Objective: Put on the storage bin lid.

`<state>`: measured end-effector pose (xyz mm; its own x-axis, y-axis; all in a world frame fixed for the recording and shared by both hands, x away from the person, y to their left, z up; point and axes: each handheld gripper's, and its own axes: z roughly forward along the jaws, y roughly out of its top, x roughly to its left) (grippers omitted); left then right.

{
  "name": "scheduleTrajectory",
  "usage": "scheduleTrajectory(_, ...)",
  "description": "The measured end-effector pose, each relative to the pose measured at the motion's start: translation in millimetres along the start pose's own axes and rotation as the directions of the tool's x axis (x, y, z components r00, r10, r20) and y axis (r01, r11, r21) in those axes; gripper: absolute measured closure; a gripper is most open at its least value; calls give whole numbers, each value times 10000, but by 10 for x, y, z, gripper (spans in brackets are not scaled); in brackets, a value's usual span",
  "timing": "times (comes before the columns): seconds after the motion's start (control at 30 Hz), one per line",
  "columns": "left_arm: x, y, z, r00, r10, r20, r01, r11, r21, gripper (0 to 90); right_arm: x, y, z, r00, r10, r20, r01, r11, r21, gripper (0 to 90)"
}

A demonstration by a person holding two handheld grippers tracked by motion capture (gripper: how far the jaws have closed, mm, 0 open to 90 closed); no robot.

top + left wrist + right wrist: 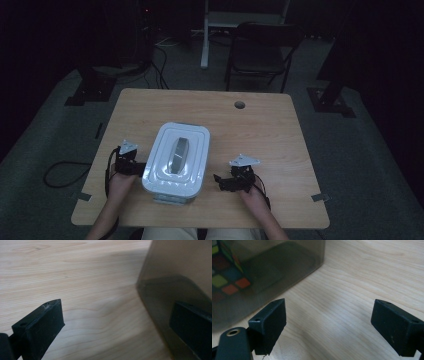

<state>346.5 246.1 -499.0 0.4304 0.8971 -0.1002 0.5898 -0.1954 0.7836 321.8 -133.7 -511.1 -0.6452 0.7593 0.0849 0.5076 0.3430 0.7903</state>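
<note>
With both grippers spread, your left gripper (134, 166) touches the box (176, 159); your right gripper (226, 182) sits apart, so an uneven squeeze could skid it across the desk (260, 125).

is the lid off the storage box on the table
No, the white lid sits closed on the storage box, its grey handle on top.

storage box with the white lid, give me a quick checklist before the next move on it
1. Lid seated flat on the storage box: ok.
2. Left hand-held gripper open: ok, jaws wide apart in the left gripper view.
3. Left hand-held gripper at the box: ok, against its left side.
4. Right hand-held gripper open: ok.
5. Right hand-held gripper touching the box: not ok, bare table lies between them.
6. Contents secure: cannot tell; a colour cube shows dimly through the tinted wall.
</note>
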Motion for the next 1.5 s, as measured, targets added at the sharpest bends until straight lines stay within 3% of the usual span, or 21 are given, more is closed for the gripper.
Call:
scheduleTrajectory(0.1,-69,1,5,9999,154,-35,-154,9999,-34,5,-18,2,-14,10000,29,57,-29,10000,-33,129)
scheduleTrajectory(0.4,-329,20,63,9975,501,493,-513,9984,223,5,-81,-13,-70,9999,75,118,-74,9999,-97,129)
scheduleTrajectory(0.5,-460,58,99,9939,764,797,-784,9967,229,5,-132,-23,-125,9995,143,267,-138,9998,-165,128)
scheduleTrajectory(0.6,-525,76,114,9923,949,791,-970,9950,233,5,-158,-35,-153,9990,150,421,-143,9998,-162,130)
scheduleTrajectory(0.7,-622,89,138,9891,1017,1063,-1060,9937,359,5,-246,-76,-222,9981,424,457,-414,9989,-236,130)
scheduleTrajectory(0.97,-803,112,192,9783,1450,1479,-1531,9872,447,5,-401,-135,-352,9960,568,686,-556,9983,-188,131)
scheduleTrajectory(1.13,-799,103,243,9765,1661,1370,-1725,9844,359,5,-443,-186,-387,9934,609,970,-582,9978,-303,129)
scheduleTrajectory(1.5,-700,73,222,9779,1630,1308,-1700,9845,440,5,-576,-327,-489,9833,1013,1510,-966,9946,-382,129)
